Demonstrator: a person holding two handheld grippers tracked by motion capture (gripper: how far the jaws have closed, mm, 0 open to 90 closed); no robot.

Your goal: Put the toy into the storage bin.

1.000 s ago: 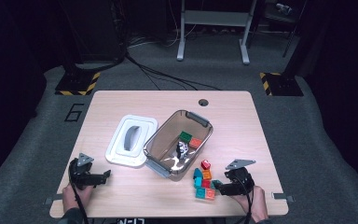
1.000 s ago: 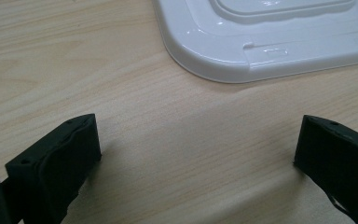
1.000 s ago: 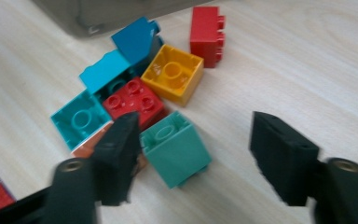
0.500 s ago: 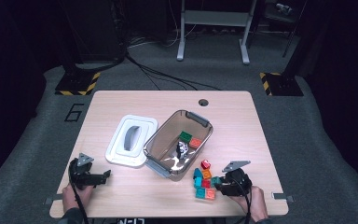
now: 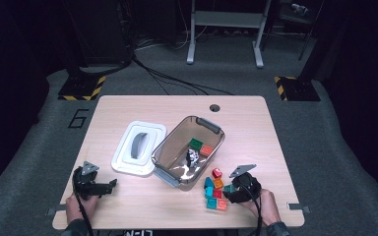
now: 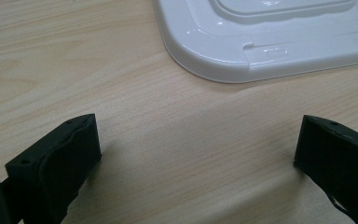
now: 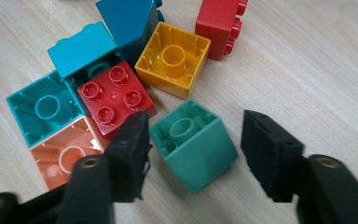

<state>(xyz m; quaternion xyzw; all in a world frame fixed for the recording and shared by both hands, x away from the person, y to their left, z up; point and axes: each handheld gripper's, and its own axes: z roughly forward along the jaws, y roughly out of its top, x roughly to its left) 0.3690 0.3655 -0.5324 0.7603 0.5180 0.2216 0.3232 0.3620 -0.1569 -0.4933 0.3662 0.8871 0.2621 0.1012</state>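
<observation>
Green block: we see it (image 7: 193,144) tilted on the table (image 5: 256,123) between our right gripper (image 7: 193,154) jaws, at the near edge of the loose block pile (image 5: 215,189).
Right gripper: jaws have just been opening; left pad touches the block, right pad stands clear, so no grip.
Left gripper: we hold it (image 6: 193,154) wide apart, nothing between, near the white lid (image 6: 270,42).
Bin: it (image 5: 189,150) lies forward-left of the block; our right hand is nearer.

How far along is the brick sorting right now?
Done: the lid lies off beside the bin, which holds a few bricks. In hand: the right hand-held gripper, jaws just opening, straddles a green brick without gripping it. Left: the pile of bricks on the table. The left hand-held gripper sits open by the lid.
</observation>
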